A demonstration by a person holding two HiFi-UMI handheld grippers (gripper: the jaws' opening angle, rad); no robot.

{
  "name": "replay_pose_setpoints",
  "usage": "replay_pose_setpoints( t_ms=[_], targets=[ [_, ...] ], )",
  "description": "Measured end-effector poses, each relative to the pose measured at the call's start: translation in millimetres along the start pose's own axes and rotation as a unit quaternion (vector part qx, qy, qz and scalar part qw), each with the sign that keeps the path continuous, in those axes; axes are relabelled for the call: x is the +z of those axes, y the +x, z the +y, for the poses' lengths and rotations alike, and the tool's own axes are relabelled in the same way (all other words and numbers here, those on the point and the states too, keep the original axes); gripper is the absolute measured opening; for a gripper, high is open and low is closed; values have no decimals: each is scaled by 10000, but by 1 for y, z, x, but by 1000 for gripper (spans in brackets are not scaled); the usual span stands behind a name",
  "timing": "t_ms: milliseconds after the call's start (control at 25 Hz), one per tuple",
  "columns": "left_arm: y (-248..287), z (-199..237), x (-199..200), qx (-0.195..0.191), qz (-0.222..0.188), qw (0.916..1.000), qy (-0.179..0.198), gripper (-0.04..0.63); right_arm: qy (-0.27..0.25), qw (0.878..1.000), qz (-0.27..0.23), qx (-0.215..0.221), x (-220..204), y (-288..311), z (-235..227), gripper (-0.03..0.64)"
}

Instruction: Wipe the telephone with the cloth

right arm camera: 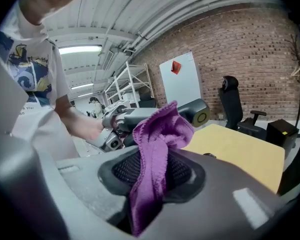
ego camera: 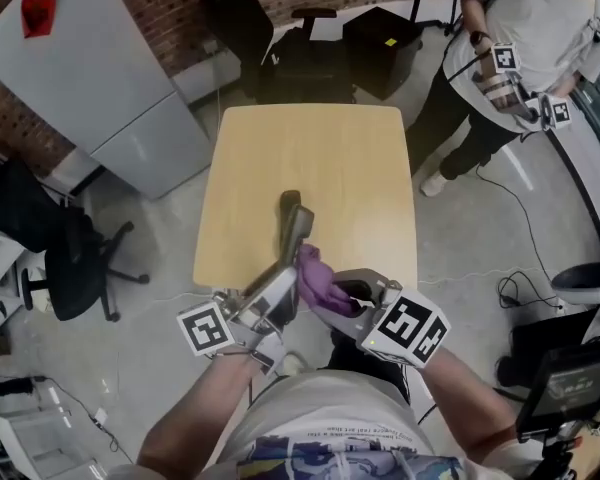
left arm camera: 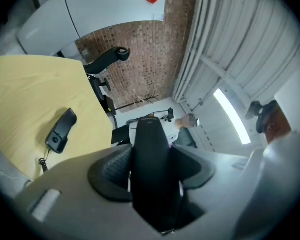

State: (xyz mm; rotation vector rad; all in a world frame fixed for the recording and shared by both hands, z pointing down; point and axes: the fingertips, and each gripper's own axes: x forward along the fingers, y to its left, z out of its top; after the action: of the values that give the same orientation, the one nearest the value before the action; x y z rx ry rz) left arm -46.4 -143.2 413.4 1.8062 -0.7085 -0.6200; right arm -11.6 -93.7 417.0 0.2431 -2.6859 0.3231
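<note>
My left gripper (ego camera: 280, 276) is shut on a dark telephone handset (ego camera: 294, 226), which it holds level over the near half of the wooden table (ego camera: 310, 148). The handset (left arm camera: 150, 134) sticks out between the pads in the left gripper view. Just to its right, my right gripper (ego camera: 328, 298) is shut on a purple cloth (ego camera: 315, 273). In the right gripper view the cloth (right arm camera: 160, 134) bunches up against the grey handset end (right arm camera: 197, 111). A second black phone part (left arm camera: 61, 130) with a cord lies on the table.
A person (ego camera: 520, 58) with marker-cubed grippers stands past the table's far right corner. A black chair and bags (ego camera: 300, 53) sit beyond the far edge. A grey cabinet (ego camera: 90, 68) and an office chair (ego camera: 75, 258) stand to the left.
</note>
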Motion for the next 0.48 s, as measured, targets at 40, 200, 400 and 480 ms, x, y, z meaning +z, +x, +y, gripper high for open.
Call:
replay_pose_setpoints(
  t_ms=[40, 200, 400, 480],
  targets=[
    [3, 0, 2, -32, -42, 10000, -47, 253, -32, 10000, 5, 82, 1, 0, 1, 112],
    [13, -5, 13, -152, -188, 9996, -154, 252, -231, 9989, 88, 407, 4, -4, 5, 112],
    [21, -11, 24, -291, -388, 9985, -267, 253, -448, 9965, 192, 681, 6, -10, 0, 112],
    [22, -13, 26, -358, -443, 9979, -310, 252, -445, 9971, 139, 595, 9, -13, -12, 112]
  ],
)
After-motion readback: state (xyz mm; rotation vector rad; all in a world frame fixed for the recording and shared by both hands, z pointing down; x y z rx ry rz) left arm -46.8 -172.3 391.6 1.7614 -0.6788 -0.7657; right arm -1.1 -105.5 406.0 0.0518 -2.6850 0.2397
